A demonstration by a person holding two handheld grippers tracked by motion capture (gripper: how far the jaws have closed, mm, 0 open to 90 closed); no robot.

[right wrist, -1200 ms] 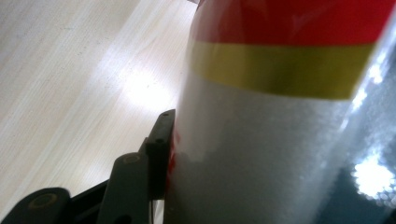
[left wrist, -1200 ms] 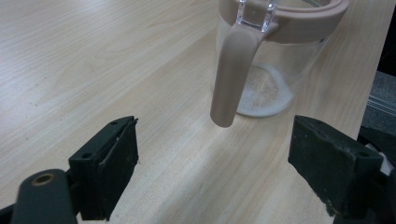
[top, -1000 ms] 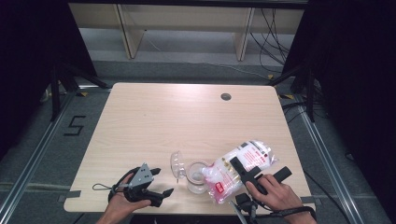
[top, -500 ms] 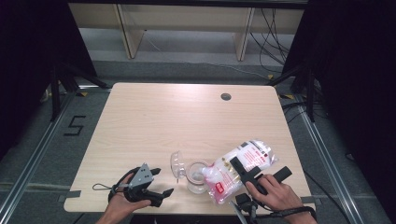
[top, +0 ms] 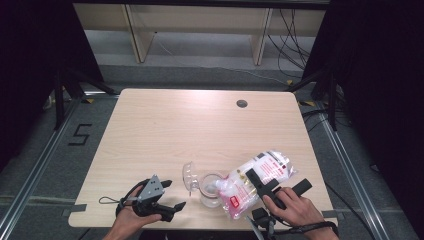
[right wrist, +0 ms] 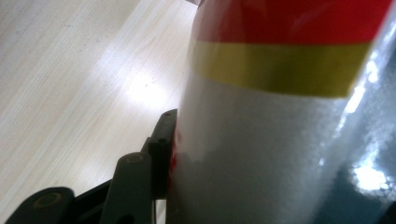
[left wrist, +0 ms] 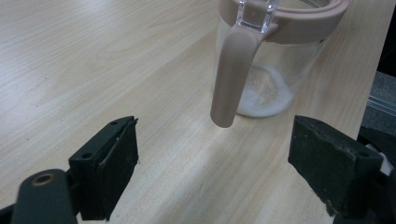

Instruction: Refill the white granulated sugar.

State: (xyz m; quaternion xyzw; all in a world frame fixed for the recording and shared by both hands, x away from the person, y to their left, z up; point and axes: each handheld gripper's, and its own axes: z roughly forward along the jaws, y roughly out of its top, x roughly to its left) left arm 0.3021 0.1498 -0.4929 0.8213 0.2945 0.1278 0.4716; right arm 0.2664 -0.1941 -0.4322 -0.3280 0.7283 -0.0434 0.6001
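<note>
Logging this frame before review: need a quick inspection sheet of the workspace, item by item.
Surface: light wood table, round grommet hole near far edge.
Job's things: clear jar with beige rim and hinged lid open, a little white powder at its bottom; plastic bag of white granules tilted over the jar mouth.
Clutter: nothing seen.
Grippers: right gripper shut on the plastic bag; left gripper open, aimed at the jar, apart from it.
Cables: loop of cable at the left gripper; wires on the floor behind.
Surroundings: wooden shelf legs, dark curtains, floor marking "5".
</note>
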